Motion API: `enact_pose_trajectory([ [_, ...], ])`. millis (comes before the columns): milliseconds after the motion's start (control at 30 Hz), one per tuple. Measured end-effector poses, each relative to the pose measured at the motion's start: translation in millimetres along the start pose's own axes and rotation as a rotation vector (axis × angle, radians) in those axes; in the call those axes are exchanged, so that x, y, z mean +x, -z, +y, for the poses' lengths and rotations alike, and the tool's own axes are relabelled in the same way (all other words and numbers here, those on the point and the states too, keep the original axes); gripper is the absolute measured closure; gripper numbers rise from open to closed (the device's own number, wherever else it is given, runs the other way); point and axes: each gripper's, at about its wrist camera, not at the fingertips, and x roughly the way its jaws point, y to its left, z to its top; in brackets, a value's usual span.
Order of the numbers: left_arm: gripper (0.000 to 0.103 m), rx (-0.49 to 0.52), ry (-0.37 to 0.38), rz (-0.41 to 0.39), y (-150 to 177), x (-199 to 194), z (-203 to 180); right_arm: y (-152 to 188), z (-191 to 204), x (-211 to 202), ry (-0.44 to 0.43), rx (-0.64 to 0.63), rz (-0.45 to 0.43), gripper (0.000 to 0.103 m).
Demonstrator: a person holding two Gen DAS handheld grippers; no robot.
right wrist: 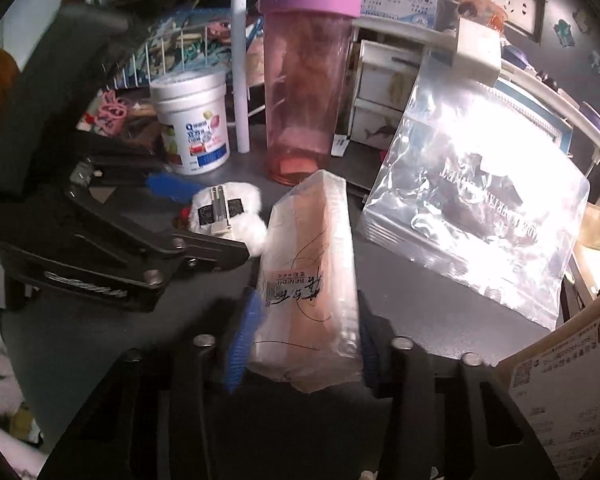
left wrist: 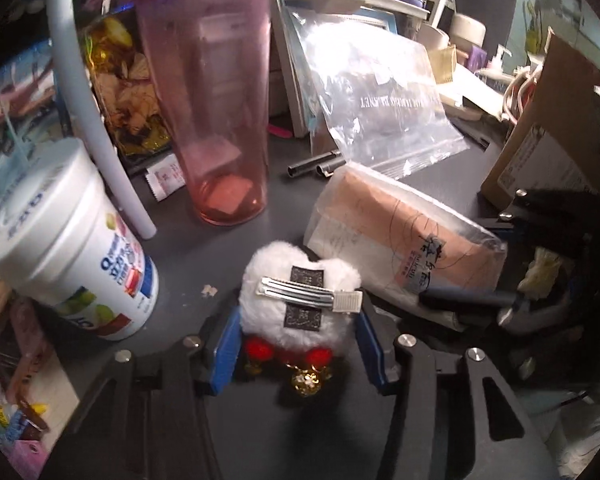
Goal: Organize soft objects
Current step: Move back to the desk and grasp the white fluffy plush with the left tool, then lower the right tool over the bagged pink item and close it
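Left wrist view: the left tongs [left wrist: 298, 344] sit at bottom centre, blue pads closed in on both sides of a white fluffy hair clip [left wrist: 300, 300]. The pads press its fur, so it's gripped. The clip lies on the dark worktop [left wrist: 228, 248] w/ a silver metal clasp across its top, red pompoms and a gold bell at the near end.

Just right of it, touching or nearly so, lies a plastic-wrapped pink packet [left wrist: 404, 240], angled toward the right edge. Upper centre stands a pink tumbler [left wrist: 220, 112] w/ purple lid; a white tub [left wrist: 68, 240] tilts at left. A clear zip bag [left wrist: 380, 96] leans upright in the upper right. Two small dark tubes [left wrist: 316, 166] lie between tumbler and bag.

Right wrist view: the right tongs [right wrist: 304, 344] at bottom centre hold the plastic-wrapped pink packet [right wrist: 312, 280] by its near end, blue pads tight against both long sides. The packet runs up the frame toward the pink tumbler [right wrist: 308, 92]. The left tongs [right wrist: 220, 224] come in from the left, around the white fluffy hair clip [right wrist: 240, 216], which lies just left of the packet. The white tub [right wrist: 192, 124] stands upright at upper left; the clear zip bag [right wrist: 476, 216] fills the right, glaring bright.
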Motion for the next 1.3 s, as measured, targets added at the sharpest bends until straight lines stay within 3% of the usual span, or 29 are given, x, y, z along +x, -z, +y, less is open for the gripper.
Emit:
enact_pose_trajectory([
  [167, 0.055, -0.01, -0.006, -0.003, 9, -8, 1, 4, 1, -9, -0.033, 0.016, -0.013, 0.086],
  [500, 0.055, -0.064, -0.034, -0.047, 45, -47, 9, 18, 24, -29, -0.241, 0.008, 0.022, 0.088],
  [533, 0.055, -0.067, -0.036, -0.051, 49, -50, 11, 20, 27, -29, -0.229, -0.002, 0.025, 0.083],
  [600, 0.055, -0.075, -0.041, -0.057, 56, -55, 13, 23, 31, -31, -0.174, -0.015, 0.024, 0.057],
  [633, 0.055, -0.081, -0.043, -0.059, 58, -57, 15, 24, 30, -32, -0.144, -0.006, 0.007, 0.039],
  [667, 0.055, -0.088, -0.042, -0.062, 61, -58, 17, 24, 27, -33, -0.129, 0.005, -0.007, 0.031],
  [833, 0.055, -0.099, -0.029, -0.062, 64, -55, 20, 19, 24, -31, -0.151, 0.037, -0.014, 0.031],
  [1033, 0.055, -0.111, -0.007, -0.065, 62, -51, 24, 14, 38, -10, -0.041, -0.052, 0.031, 0.031],
  [1133, 0.055, -0.117, -0.004, -0.058, 63, -48, 25, 12, 33, -6, -0.06, -0.038, 0.045, 0.032],
  [1300, 0.054, -0.115, -0.005, -0.057, 60, -43, 26, 11, 30, -5, -0.091, -0.037, 0.054, 0.046],
])
